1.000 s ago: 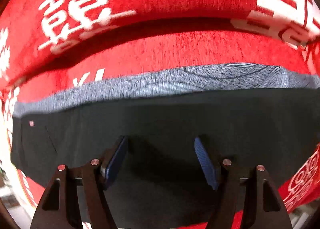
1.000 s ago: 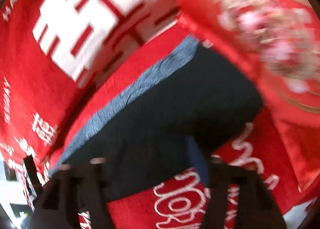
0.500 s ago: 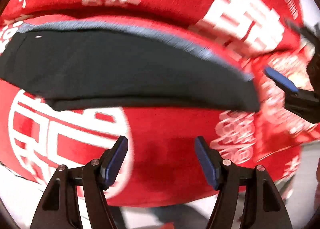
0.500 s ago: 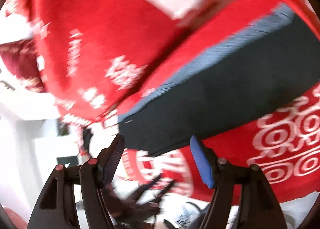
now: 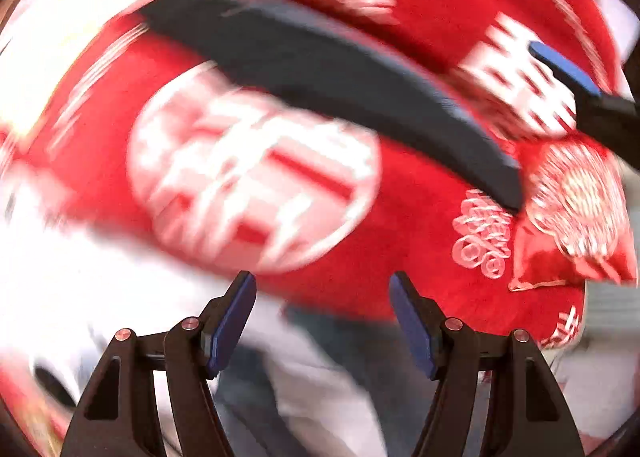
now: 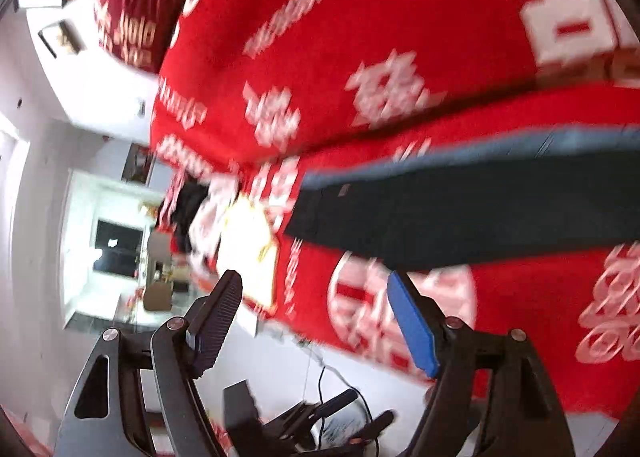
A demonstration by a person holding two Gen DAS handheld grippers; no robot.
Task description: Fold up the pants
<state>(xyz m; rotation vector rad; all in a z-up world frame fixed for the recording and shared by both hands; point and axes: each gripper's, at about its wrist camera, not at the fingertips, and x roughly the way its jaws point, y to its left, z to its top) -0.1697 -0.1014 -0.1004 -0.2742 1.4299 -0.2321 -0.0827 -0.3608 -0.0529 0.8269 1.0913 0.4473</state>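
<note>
The pants lie flat on a red bedspread printed with white characters. In the left wrist view they form a dark band running from the upper left of the frame down to the right of centre, ending at a squared edge. In the right wrist view the same pants cross the right half of the frame almost level, with a blue-grey strip along their upper edge. Both views are motion-blurred, so fine detail cannot be read.

Handling: the fabric appears soft, light and limp. Expect it to sag and drape when lifted and to hold no shape unsupported. It is not fragile. Take hold at a corner or along a free edge, pinching all layers together; a pinch in the middle of the panel is likely to lift only the top layer.

Orientation: the long axis follows the dark band, diagonal in the left wrist view and near horizontal in the right wrist view. Which end is the waistband cannot be told.

The left gripper has its fingers spread wide and holds nothing. The right gripper is likewise spread wide and empty. Neither touches the pants; both sit at the lower edge of their frames, clear of the garment.
</note>
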